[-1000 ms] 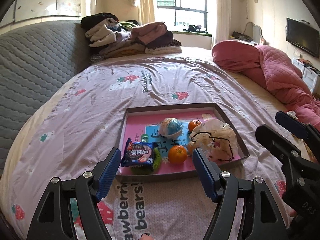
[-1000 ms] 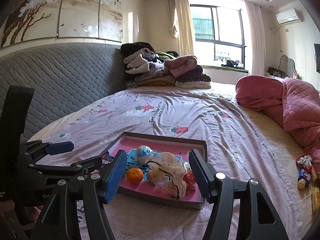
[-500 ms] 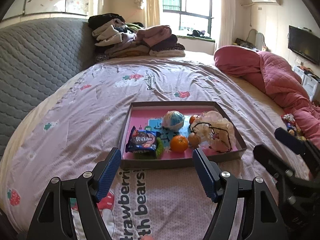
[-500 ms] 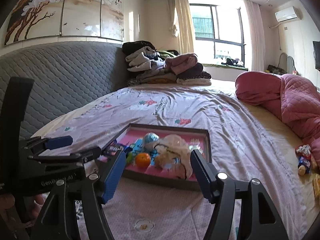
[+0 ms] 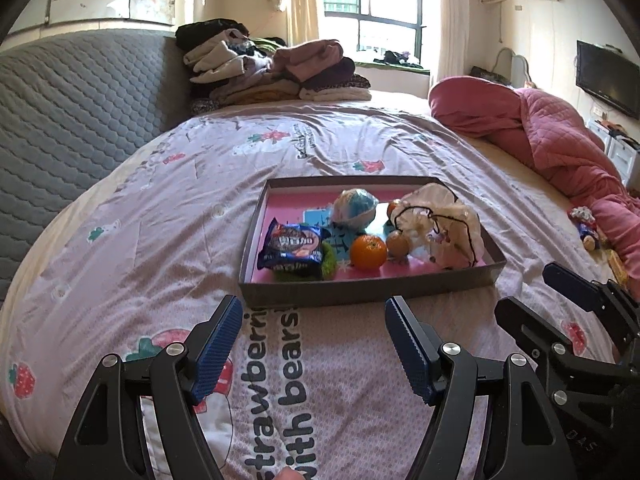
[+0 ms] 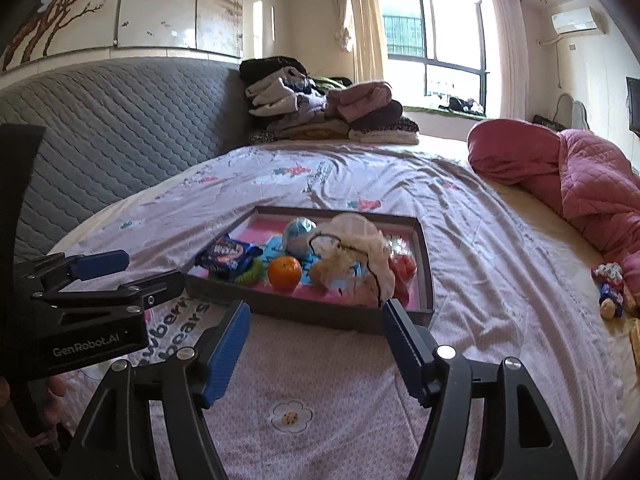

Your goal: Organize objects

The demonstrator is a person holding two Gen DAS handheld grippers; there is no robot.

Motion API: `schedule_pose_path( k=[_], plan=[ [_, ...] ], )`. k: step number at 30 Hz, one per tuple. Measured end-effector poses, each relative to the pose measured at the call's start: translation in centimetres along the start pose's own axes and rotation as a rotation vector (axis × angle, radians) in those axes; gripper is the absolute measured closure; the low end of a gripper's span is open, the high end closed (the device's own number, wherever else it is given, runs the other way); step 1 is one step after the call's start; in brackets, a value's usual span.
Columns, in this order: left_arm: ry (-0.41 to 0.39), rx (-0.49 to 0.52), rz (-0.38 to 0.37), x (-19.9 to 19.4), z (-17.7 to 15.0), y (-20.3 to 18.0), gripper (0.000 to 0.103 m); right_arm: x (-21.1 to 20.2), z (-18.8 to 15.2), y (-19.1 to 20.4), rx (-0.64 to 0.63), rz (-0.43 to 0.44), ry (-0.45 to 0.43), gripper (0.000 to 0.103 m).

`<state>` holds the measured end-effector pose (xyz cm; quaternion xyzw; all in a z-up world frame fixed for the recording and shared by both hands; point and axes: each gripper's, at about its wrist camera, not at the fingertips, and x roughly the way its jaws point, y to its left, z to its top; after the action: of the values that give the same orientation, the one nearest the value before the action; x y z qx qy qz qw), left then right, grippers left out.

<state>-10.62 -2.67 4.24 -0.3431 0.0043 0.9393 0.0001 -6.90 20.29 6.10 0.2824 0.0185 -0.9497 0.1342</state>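
Two oranges (image 5: 368,251), one snack packet (image 5: 291,249)

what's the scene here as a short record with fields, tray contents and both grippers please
surface: bed sheet with strawberry print
tray: shallow box tray, pink floor
in tray: snack packet, orange, blue-white ball, drawstring pouch
left gripper: open, empty, short of the tray
right gripper: open, empty, jaws just been opening
off tray: small toys by pink quilt
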Motion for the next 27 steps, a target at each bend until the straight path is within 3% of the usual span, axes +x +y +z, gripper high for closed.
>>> schedule_pose_path(
  k=[27],
  plan=[
    [-0.013,-0.022,-0.012,1.5,-3.4,-0.1,0.028,1.1,-2.6,0.3,0.006,-0.043,-0.021,0.034]
  ],
)
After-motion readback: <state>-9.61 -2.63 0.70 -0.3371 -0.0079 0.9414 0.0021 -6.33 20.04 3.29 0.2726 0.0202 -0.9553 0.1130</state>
